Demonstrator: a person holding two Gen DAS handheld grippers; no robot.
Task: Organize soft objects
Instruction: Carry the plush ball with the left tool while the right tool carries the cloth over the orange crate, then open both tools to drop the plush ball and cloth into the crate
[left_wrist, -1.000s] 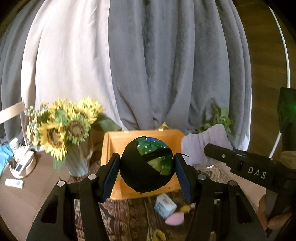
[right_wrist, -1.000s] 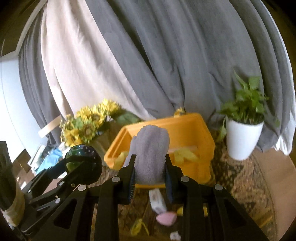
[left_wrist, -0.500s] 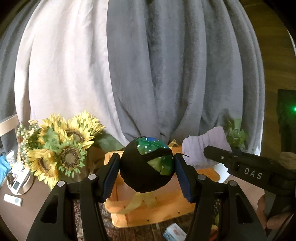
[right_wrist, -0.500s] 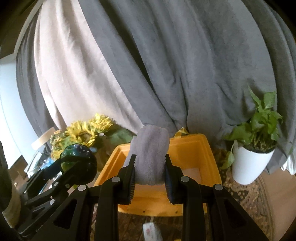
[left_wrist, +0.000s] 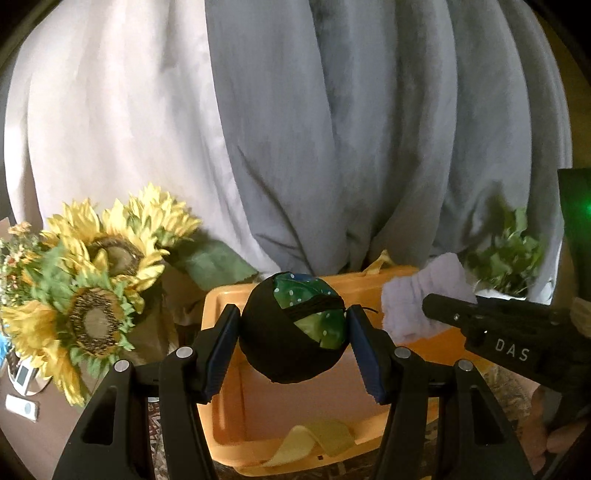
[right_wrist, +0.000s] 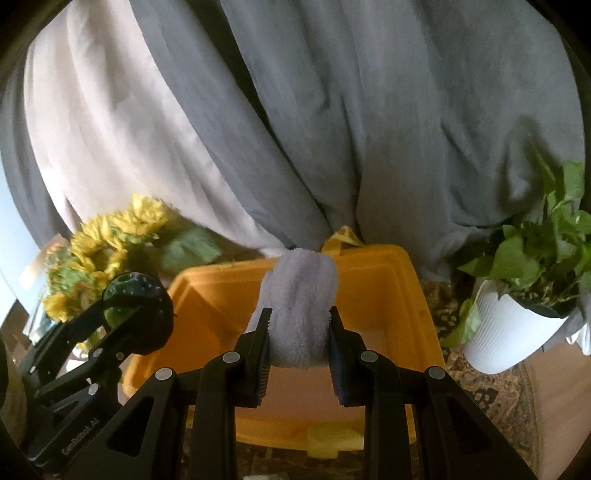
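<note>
Grey and pale curtains (left_wrist: 332, 129) are filling the upper frame of my left wrist view, with sunflowers (left_wrist: 96, 295) crowding the lower left. My left gripper (left_wrist: 293, 332) is clenching a black ball with a green dotted patch (left_wrist: 291, 328) at centre frame, its jaws pressing both sides. The ball is hanging in front of an orange bin (left_wrist: 229, 413), where a yellow cloth (left_wrist: 314, 439) is draping over the near rim. At right, the right gripper (left_wrist: 517, 343) is reaching in with a lilac fluffy cloth (left_wrist: 417, 302).

In my right wrist view the same curtains (right_wrist: 332, 110) are hanging behind. My right gripper (right_wrist: 300, 332) is squeezing the lilac cloth (right_wrist: 301, 299) at centre, above the open bin (right_wrist: 399, 295). The left gripper (right_wrist: 136, 317) is holding the ball (right_wrist: 133, 291) at lower left, by the bin's left rim. A potted plant in a white pot (right_wrist: 517, 332) is standing at right on a patterned rug (right_wrist: 491, 387).
</note>
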